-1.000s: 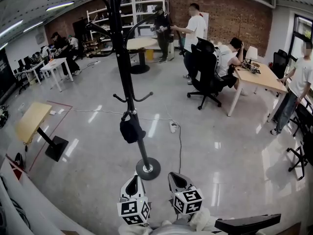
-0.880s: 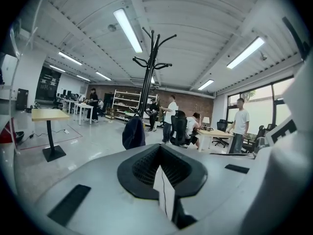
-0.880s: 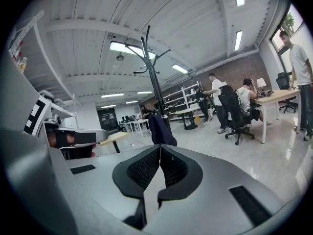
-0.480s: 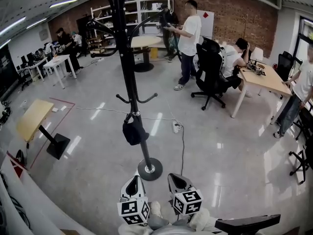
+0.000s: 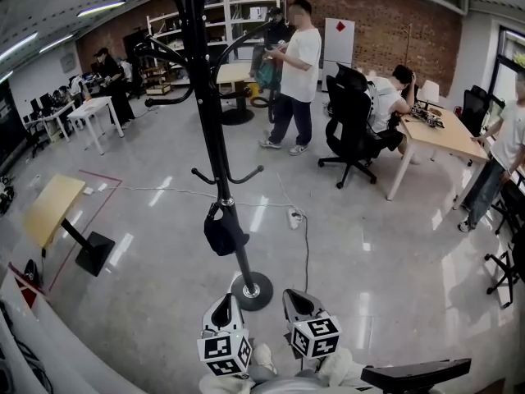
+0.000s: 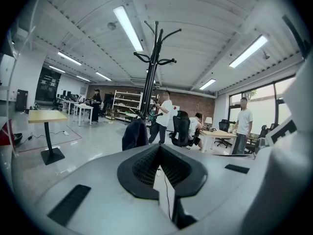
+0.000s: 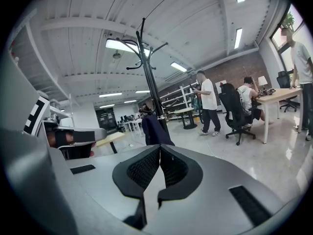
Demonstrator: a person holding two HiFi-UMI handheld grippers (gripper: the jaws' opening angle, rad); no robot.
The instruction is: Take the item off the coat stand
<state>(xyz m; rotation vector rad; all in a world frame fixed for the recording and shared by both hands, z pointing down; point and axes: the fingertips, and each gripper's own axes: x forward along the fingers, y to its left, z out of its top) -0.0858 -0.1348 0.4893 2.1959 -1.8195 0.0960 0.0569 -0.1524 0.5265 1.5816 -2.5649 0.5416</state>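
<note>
— Looking for the dark item [image 5: 223, 230]?

— Found. Hangs low on the black coat stand [image 5: 212, 121], just under the small lower hooks, against the pole and above the round base [image 5: 251, 290]. Looks like bunched dark cloth; cannot tell more than that.

— Touching either claw?

— No. Well apart from both. Shows a little left of centre ahead of the left claw [image 6: 159, 147], and likewise ahead of the right claw [image 7: 159, 149].

— State of the left claw?

— Pressed together, ribbed pads meeting at the tip, nothing between.

— And the right claw?

— Pressed together too, and empty. Held side by side with the left at the bottom of the head view, both pointing toward the base.

— Around the stand?

— Set on a shiny grey floor [image 5: 369, 253]. Beyond the base, a white power strip [image 5: 292, 214] with its cable trailing across. Off to the left, a small wooden tabletop [image 5: 51, 208] on a black foot. Further back, a person in a white shirt [image 5: 297, 64] standing, another seated [image 5: 384, 97] in a black office chair [image 5: 349, 117] at a pale tabletop [image 5: 439, 130], one more standing at the right edge [image 5: 500, 138]. Behind all that, a brick wall [image 5: 394, 23] and white shelving [image 5: 238, 15].
</note>
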